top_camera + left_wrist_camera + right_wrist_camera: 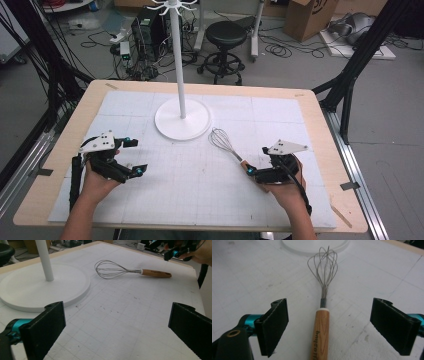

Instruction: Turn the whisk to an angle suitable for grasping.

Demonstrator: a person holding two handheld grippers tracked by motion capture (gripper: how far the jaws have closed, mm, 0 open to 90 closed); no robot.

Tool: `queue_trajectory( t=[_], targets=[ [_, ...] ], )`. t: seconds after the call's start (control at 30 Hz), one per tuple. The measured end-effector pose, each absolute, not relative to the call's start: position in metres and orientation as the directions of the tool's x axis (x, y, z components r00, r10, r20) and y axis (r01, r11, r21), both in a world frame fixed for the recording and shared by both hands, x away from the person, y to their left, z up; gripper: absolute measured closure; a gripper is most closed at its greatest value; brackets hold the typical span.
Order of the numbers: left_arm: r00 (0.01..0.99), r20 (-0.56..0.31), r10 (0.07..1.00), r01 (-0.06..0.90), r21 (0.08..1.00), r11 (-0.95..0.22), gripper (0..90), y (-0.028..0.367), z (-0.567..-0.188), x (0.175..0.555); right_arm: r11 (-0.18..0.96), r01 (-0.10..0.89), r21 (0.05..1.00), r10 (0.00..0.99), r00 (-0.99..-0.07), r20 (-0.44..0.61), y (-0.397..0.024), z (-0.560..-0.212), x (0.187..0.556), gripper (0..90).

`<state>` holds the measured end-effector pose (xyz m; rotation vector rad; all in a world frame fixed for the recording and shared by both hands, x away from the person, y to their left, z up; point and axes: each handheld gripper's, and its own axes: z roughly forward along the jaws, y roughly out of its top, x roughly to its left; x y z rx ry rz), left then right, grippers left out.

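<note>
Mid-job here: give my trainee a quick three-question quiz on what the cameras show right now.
1. True or false: the right gripper is already clamped on the whisk.
2. Which end of the whisk points toward the white stand base: (a) the wire loops, (b) the wooden handle?
3. In a few words, what lies between the jaws of the left gripper?

Key
1. False: the jaws stand wide apart on either side of the wooden handle, which lies flat on the gridded mat, and the pads do not touch it.
2. (a) the wire loops.
3. Bare gridded mat; the jaws are open, with the whisk lying farther off.
</note>
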<state>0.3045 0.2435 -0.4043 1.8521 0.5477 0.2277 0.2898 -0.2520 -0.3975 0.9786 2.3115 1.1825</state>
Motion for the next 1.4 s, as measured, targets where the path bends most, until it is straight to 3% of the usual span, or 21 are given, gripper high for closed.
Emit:
queue_trajectory(
  t=[0.2, 0.33, 0.43, 0.47, 0.57, 0.6, 0.97, 1.4],
  targets=[
    [0.876, -0.106, 0.471, 0.260, 0.925, -0.276, 1.7, 0.241, -0.406, 0.304, 0.453, 0.472, 0.756, 0.712, -0.702, 0.011, -0.242, -0.414, 0.296, 22.7],
    [0.876, -0.114, 0.468, 0.264, 0.926, -0.270, 1.6, 0.239, -0.407, 0.305, 0.489, 0.509, 0.709, 0.715, -0.699, 0.009, -0.236, -0.424, 0.299, 37.2],
    [0.876, -0.108, 0.470, 0.264, 0.923, -0.280, 1.7, 0.239, -0.407, 0.305, 0.502, 0.530, 0.683, 0.715, -0.699, 0.017, -0.233, -0.430, 0.301, 51.7],
    [0.878, -0.108, 0.467, 0.262, 0.924, -0.280, 1.7, 0.239, -0.407, 0.305, 0.545, 0.529, 0.650, 0.713, -0.701, -0.027, -0.229, -0.433, 0.300, 59.4],
    [0.877, -0.110, 0.468, 0.267, 0.921, -0.283, 1.7, 0.238, -0.408, 0.305, 0.569, 0.527, 0.631, 0.714, -0.697, -0.061, -0.225, -0.435, 0.299, 61.5],
    [0.878, -0.107, 0.467, 0.266, 0.920, -0.288, 1.7, 0.237, -0.408, 0.305, 0.557, 0.537, 0.633, 0.716, -0.697, -0.038, -0.227, -0.435, 0.300, 66.9],
    [0.879, -0.110, 0.465, 0.265, 0.922, -0.282, 1.7, 0.237, -0.408, 0.305, 0.543, 0.536, 0.647, 0.682, -0.730, 0.032, -0.229, -0.436, 0.301, 70.7],
    [0.878, -0.109, 0.466, 0.261, 0.926, -0.275, 1.7, 0.238, -0.405, 0.303, 0.610, 0.439, 0.659, 0.552, -0.832, 0.043, -0.194, -0.434, 0.298, 70.7]
  ],
)
